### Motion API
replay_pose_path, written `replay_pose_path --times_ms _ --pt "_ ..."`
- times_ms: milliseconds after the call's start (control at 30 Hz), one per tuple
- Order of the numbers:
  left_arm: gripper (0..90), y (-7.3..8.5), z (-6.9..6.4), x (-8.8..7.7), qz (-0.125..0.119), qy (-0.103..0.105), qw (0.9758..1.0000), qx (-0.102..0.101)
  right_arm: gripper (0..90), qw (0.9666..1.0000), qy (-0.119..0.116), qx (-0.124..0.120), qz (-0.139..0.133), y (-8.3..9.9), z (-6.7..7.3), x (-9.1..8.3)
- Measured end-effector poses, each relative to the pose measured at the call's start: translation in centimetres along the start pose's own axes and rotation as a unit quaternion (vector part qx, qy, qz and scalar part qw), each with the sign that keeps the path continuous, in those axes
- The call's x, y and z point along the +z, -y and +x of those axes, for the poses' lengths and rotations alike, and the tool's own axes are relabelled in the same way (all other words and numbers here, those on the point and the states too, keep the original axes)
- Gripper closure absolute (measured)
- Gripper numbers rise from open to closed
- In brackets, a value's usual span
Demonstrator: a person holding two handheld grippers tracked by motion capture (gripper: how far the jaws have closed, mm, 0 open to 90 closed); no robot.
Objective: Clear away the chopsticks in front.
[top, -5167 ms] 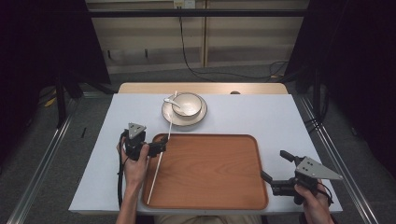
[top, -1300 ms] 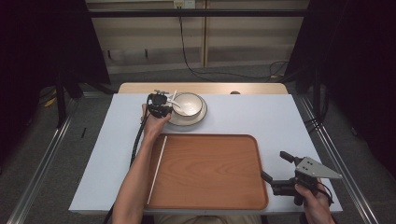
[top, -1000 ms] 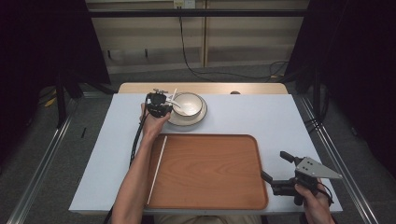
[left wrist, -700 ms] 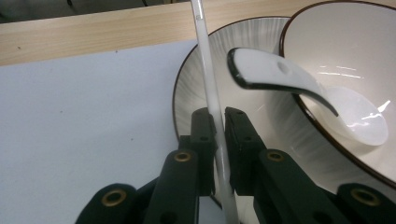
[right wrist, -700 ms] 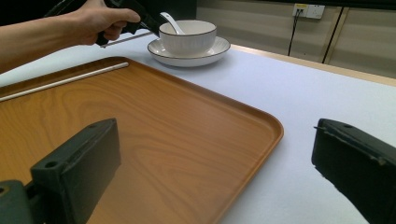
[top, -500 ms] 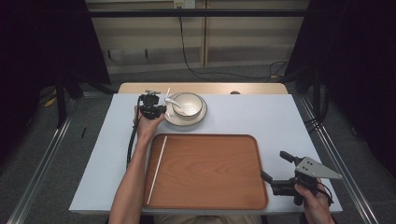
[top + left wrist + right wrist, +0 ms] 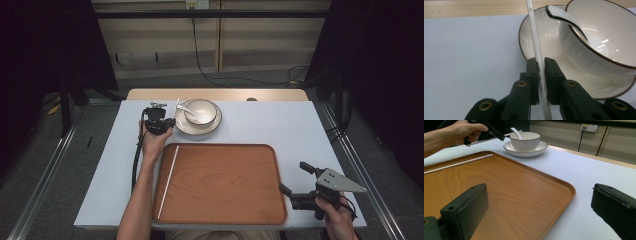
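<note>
I read no brand, label or writing on anything here. I count two white chopsticks, one bowl (image 7: pixel 201 111), one plate (image 7: pixel 186 127), one spoon (image 7: pixel 186 108) and one wooden tray (image 7: pixel 225 185).

My left fingers (image 7: pixel 541 75) are clamped on one chopstick (image 7: pixel 537 47), just beside the plate's rim; the high view puts my left gripper (image 7: pixel 167 121) at the plate's left edge on the counter (image 7: pixel 280 122). The other chopstick (image 7: pixel 168 180) lies along the tray's left side.

My right fingers (image 7: pixel 541 207) stand wide apart with nothing between them, near the tray's right edge.

The left gripper view shows the dark line round the bowl's rim and the spoon leaning inside; the high view gives the whole layout. The right gripper view shows my left hand (image 7: pixel 461 131) from the side.
</note>
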State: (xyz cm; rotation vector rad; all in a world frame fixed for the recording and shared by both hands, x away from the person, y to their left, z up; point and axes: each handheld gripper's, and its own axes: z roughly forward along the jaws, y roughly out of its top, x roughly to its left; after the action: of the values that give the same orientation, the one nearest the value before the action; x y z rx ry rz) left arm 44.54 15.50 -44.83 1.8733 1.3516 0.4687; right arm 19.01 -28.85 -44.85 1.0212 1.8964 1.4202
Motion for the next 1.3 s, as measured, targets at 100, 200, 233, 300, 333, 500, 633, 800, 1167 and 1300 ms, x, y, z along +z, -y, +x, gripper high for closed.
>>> replay_pose_path --times_ms 100,200,233,300,333,500,633,800,1167,1300 --pt "82.8 0.5 -0.3 -0.5 0.002 -0.005 1.0 0.005 1.1 1.0 0.001 -0.001 0.0 0.0 0.0 0.0" --pt "82.8 0.9 -0.3 -1.0 -0.002 0.004 1.0 -0.003 1.1 1.0 0.0 -0.005 -0.001 0.0 0.1 0.0" --pt "82.8 1.0 -0.4 -1.1 0.001 0.002 1.0 -0.003 1.1 1.0 0.002 -0.004 -0.002 0.0 0.1 0.0" --pt "82.8 1.3 -0.6 -1.5 -0.003 -0.003 1.0 -0.003 1.1 1.0 0.001 -0.005 -0.001 0.0 0.0 0.0" --pt "82.8 1.5 -0.6 -1.7 -0.003 0.006 1.0 -0.006 1.0 1.0 0.003 -0.005 0.0 0.0 0.0 0.0" --pt "82.8 2.4 -0.9 -2.3 -0.001 -0.004 1.0 -0.002 1.1 1.0 0.0 -0.008 0.0 0.0 0.1 0.0" --pt "82.8 2.9 -1.1 -2.8 -0.003 -0.005 1.0 -0.003 1.0 1.0 0.0 -0.006 -0.004 0.0 0.1 0.0" --pt "82.8 3.3 -1.4 -3.6 0.002 -0.006 1.0 0.008 0.9 1.0 0.0 -0.006 -0.006 -0.1 0.1 0.0" --pt "82.8 4.4 -1.6 -5.0 -0.011 -0.009 0.9999 0.005 0.7 0.9999 0.003 -0.006 -0.009 -0.1 0.0 0.0" --pt "82.8 4.8 -2.0 -5.7 -0.008 -0.013 0.9997 0.021 0.7 1.0 0.005 -0.004 -0.006 -0.1 0.1 0.0"
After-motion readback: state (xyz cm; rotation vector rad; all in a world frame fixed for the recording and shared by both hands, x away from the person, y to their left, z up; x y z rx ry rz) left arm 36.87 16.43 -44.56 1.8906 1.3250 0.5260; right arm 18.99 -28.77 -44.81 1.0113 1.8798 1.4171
